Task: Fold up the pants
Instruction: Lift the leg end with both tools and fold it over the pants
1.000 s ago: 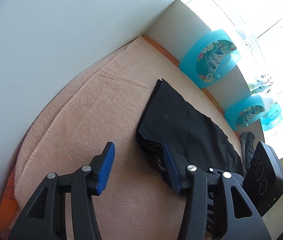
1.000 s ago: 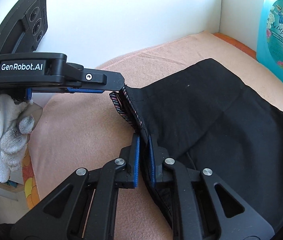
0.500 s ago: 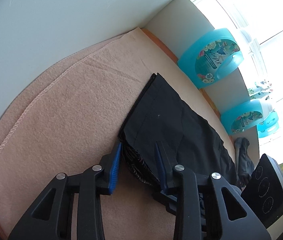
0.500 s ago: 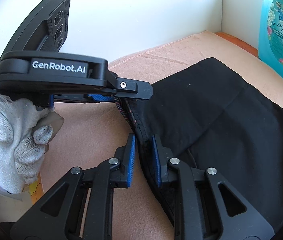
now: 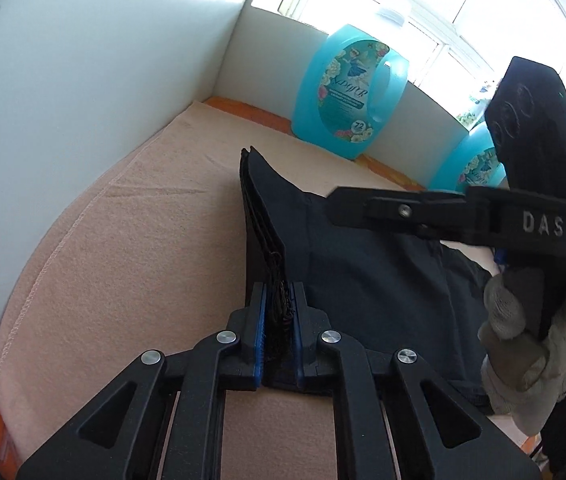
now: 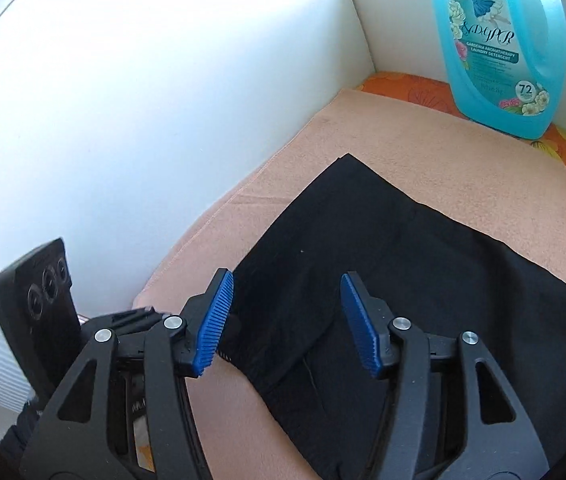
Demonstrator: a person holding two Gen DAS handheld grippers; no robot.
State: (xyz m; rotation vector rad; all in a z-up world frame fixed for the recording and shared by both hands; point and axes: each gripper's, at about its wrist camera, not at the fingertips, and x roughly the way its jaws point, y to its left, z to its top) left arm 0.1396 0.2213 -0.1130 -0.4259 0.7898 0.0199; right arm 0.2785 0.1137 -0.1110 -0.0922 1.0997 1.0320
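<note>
Left wrist view shows the left gripper (image 5: 279, 320) clamped on the black pants' (image 5: 363, 264) bunched edge, white wall (image 5: 83, 80) close on the left. Right wrist view alone shows the right gripper (image 6: 287, 320) with fingers apart above the pants (lying on the peach blanket (image 6: 463, 168)), which stretch toward the blue detergent bottle (image 6: 495, 40).

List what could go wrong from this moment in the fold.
1. Only the left tool pinches the black pants, at one waistband corner; the right tool is open above them, so the layers may sag unevenly.
2. A wide swing might knock the blue detergent bottle standing close behind.
</note>
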